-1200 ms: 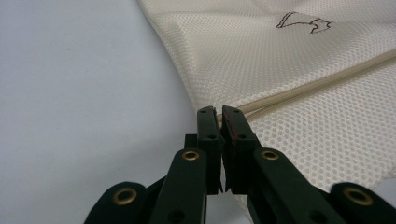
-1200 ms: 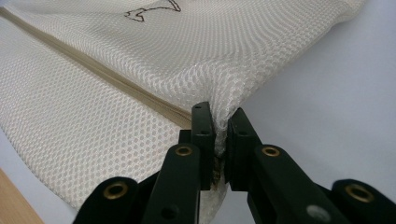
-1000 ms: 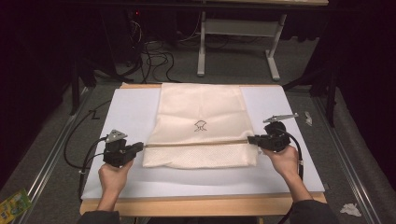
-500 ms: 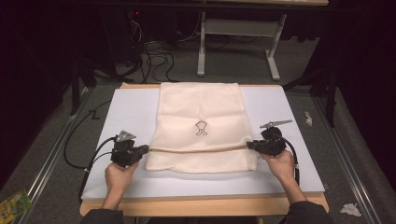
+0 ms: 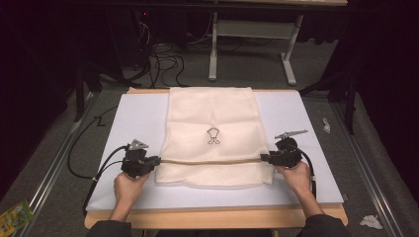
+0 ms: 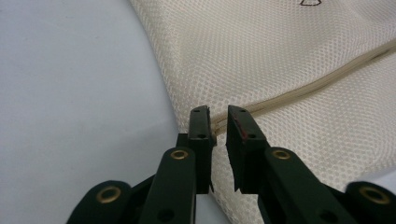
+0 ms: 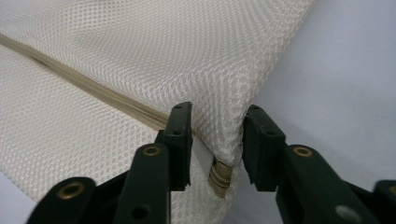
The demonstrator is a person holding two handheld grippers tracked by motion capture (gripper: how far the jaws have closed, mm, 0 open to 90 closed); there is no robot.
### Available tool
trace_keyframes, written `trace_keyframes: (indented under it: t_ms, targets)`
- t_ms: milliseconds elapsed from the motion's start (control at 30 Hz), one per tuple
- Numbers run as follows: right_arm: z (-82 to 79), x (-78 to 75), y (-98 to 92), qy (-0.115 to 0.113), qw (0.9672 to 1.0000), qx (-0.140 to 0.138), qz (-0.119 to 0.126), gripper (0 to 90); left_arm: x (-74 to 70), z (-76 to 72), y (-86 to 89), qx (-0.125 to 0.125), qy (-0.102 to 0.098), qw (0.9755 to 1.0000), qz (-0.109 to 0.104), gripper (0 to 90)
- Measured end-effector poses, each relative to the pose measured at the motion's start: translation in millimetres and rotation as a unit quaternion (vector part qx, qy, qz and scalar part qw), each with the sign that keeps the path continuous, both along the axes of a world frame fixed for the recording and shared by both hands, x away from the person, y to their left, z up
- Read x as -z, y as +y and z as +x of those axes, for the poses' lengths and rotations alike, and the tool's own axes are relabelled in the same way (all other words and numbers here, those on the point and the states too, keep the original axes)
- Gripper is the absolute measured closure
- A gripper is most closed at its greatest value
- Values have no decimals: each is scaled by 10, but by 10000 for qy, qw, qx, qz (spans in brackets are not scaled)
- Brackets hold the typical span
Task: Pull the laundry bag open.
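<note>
A cream mesh bag (image 5: pixel 212 123) with a small dark logo (image 5: pixel 213 136) lies on a white sheet (image 5: pixel 128 118). Its near part is folded over, and a beige trim (image 5: pixel 212 161) runs across the fold. My left gripper (image 5: pixel 157 160) sits at the trim's left end. Its jaws (image 6: pixel 218 116) have just been opening and stand slightly apart, with the trim's end in the gap. At the right end is my right gripper (image 5: pixel 263 158). Its jaws (image 7: pixel 217 126) have also been opening and now stand wide around the bag's corner (image 7: pixel 224 107) without pinching it.
The white sheet covers a wooden table (image 5: pixel 212 217). Cables (image 5: pixel 163 59) and a white desk frame (image 5: pixel 247 29) stand on the floor beyond it. A crumpled paper (image 5: pixel 368 221) lies at the right and a green packet (image 5: pixel 15 215) at the left on the floor.
The right gripper has come down a little onto the sheet. The bag's folded edge now lies flat. The left hand has barely moved.
</note>
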State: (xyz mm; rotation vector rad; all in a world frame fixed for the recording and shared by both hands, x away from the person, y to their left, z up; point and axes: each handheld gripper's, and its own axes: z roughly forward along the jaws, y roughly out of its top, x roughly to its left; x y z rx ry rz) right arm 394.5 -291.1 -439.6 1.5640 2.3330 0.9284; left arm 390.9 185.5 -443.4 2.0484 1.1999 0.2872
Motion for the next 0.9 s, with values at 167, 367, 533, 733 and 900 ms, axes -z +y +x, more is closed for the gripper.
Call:
trace_keyframes:
  t_ms: [167, 367, 533, 733, 900]
  targets:
    - [-41, -43, -33, -150, 9998, 90, 24, 521, -51, -27, 38, -36, -150, 9998, -137, 664]
    - [-120, -152, -107, -459, 9987, 207, 115, 484, -172, -86, 156, -148, -545, 9975, -425, 564]
    - [-200, -240, -223, -893, 9948, 366, 310, 504, -252, -127, 258, -285, -882, 9940, -589, 533]
    - [-267, -257, -390, -1296, 9883, 641, 488, 505, -261, -124, 356, -419, -1121, 9922, -355, 499]
    - [-300, -174, -548, -1461, 9838, 897, 523, 499, -194, -100, 455, -603, -1151, 9910, -312, 493]
